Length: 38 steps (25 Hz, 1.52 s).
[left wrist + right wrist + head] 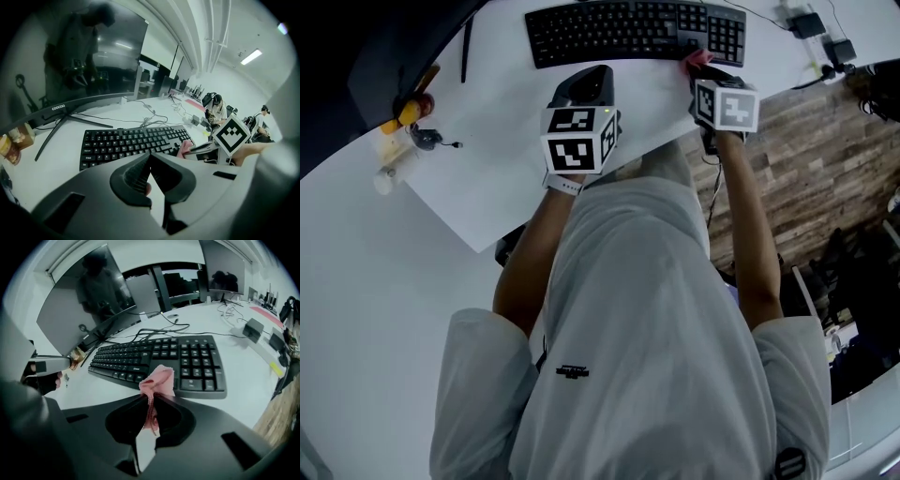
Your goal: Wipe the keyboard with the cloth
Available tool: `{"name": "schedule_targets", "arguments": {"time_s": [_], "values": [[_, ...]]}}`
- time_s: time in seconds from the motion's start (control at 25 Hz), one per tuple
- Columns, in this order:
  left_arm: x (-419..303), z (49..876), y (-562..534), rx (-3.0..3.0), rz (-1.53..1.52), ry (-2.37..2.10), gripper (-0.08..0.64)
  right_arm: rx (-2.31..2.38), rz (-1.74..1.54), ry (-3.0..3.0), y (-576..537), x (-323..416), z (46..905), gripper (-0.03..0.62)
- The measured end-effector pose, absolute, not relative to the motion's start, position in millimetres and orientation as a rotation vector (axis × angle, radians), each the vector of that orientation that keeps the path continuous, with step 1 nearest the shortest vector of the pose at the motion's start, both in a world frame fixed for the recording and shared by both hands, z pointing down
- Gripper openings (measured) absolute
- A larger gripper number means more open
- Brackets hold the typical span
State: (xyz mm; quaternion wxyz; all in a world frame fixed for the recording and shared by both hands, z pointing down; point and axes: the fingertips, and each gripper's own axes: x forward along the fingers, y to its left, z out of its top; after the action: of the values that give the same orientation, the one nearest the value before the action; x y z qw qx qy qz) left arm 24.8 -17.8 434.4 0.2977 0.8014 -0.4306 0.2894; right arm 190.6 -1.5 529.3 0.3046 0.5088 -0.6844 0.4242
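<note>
On our white office desk (366, 281) the keyboard (619, 30) runs left-right; our right gripper (151, 401) has its jaws pinching the cloth (158, 377), and our left gripper (150, 158) has its jaws closed and empty.

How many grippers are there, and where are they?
2. The left gripper is shut, just in front of the middle of the keyboard. The right gripper is at the keyboard's right end, shut on the pink cloth. No others show.
</note>
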Motion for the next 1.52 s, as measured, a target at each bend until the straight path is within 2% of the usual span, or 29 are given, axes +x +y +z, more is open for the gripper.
{"name": "schedule_targets", "arguments": {"time_s": [0.72, 0.88, 1.12, 1.28, 1.52], "values": [[-74.5, 442.7, -18.4, 1.962, 0.687, -1.319, 0.02, 0.898, 0.928, -2.022, -25.3, -3.4, 529.1, 0.038], [-99.3, 440.8, -13.7, 1.909, 0.666, -1.373, 0.02, 0.839, 0.983, -2.103, -30.4, -45.9, 539.0, 0.038], [-135.4, 432.3, -0.2, 1.844, 0.64, -1.443, 0.02, 0.741, 1.035, -2.206, -40.1, -100.2, 505.9, 0.041], [-145.7, 419.0, 3.4, 1.842, 0.595, -1.457, 0.02, 0.733, 1.009, -2.36, -56.6, -104.4, 455.2, 0.041], [-144.2, 383.1, 4.6, 1.894, 0.523, -1.457, 0.018, 0.825, 0.727, -2.572, -75.8, -53.5, 349.2, 0.041]]}}
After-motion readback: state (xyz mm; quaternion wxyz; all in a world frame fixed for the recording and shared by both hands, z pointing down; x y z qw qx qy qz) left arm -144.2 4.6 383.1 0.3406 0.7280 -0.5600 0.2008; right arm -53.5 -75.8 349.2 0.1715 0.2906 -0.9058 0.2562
